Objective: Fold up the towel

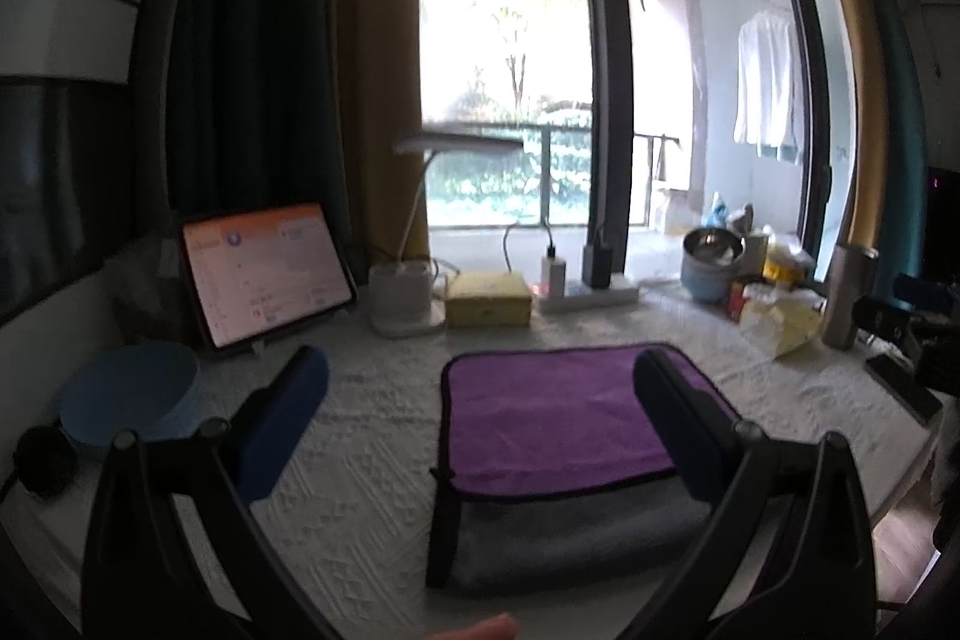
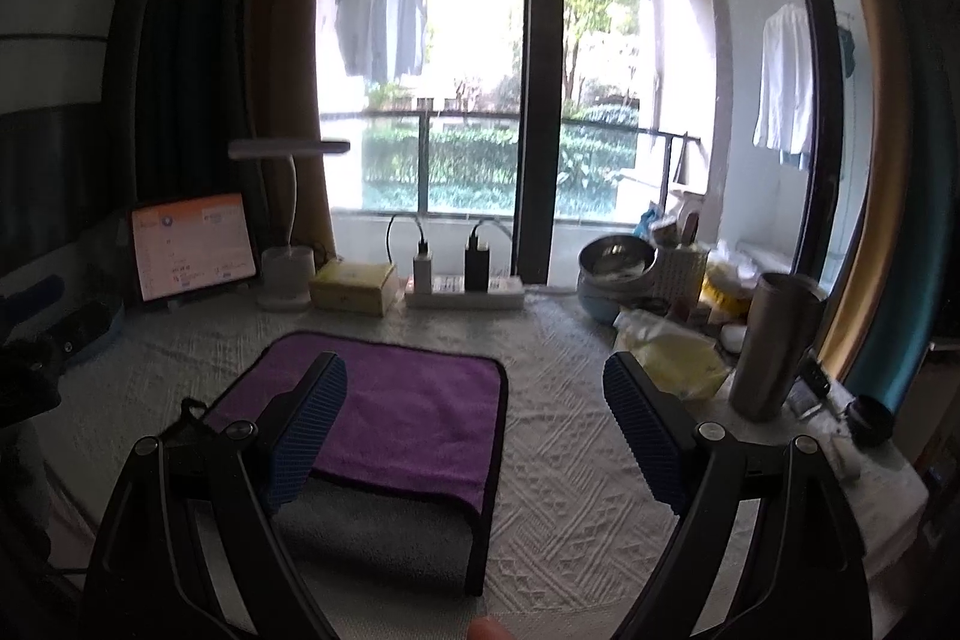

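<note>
**Mia:** What is on the far left of the table?

**Ben:** A blue round thing (image 1: 129, 394) near the left edge, then a lit tablet (image 1: 264, 274) leaning up behind it. Next come a white lamp (image 1: 414, 244), a yellow box (image 1: 489, 301) and a power strip (image 1: 585, 295), all along the back by the window.

**Mia:** And the left gripper (image 1: 480, 382)?

**Ben:** Its two blue fingers are spread wide and hold nothing. One sits over the white tablecloth (image 1: 372, 436), the other in front of the towel.

**Mia:** Where is the towel?

**Ben:** The towel (image 1: 552, 412) lies flat in the middle of the table, folded, purple on top with a grey layer showing at the near edge. A dark trim runs round its edges. (The near corners look a bit blurry, so I can't be sure they line up.)

**Mia:** Is there room around it?

**Ben:** Yes, bare cloth lies on both sides of it.

**Mia:** The right gripper (image 2: 474, 394)?

**Ben:** Also wide open, holding nothing. Its left finger is in front of the towel, its right one over bare cloth.

**Mia:** And far right?

**Ben:** Bowls (image 2: 615, 268), a yellow bag (image 2: 678, 358) and a metal cup (image 2: 774, 346) crowd that back corner.
</note>
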The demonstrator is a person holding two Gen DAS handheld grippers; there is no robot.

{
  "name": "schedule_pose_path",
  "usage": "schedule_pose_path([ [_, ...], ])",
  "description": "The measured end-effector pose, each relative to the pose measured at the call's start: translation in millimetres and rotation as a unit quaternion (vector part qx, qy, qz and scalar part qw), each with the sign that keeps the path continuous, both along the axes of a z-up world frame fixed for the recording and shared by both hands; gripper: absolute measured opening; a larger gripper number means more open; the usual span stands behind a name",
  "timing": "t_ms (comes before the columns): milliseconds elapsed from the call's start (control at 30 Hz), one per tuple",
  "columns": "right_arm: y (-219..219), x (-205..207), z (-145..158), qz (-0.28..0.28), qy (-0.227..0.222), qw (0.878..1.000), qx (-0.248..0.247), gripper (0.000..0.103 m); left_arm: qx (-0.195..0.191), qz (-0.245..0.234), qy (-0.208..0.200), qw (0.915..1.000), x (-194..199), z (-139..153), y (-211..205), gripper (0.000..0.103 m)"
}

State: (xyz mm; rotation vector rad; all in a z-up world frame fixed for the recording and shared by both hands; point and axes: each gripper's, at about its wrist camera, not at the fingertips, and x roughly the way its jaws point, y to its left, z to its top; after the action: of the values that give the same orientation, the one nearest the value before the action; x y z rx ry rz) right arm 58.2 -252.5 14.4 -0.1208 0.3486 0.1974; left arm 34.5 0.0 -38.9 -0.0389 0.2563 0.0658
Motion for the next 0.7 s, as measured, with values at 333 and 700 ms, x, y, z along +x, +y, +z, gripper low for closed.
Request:
schedule_pose_path([
  [333,8.7,34.5,-38.2,0.026,0.071,0.997,-0.003,0.082,-0.024,0.009,0.103,0.9944,42.6,-48.0,11.0,0.102],
  [700,-1.5,71.4,-88.0,0.033,0.182,0.983,0.018,0.052,-0.044,-0.025,0.210,0.9763,77.2,-95.6,7.6,0.100],
])
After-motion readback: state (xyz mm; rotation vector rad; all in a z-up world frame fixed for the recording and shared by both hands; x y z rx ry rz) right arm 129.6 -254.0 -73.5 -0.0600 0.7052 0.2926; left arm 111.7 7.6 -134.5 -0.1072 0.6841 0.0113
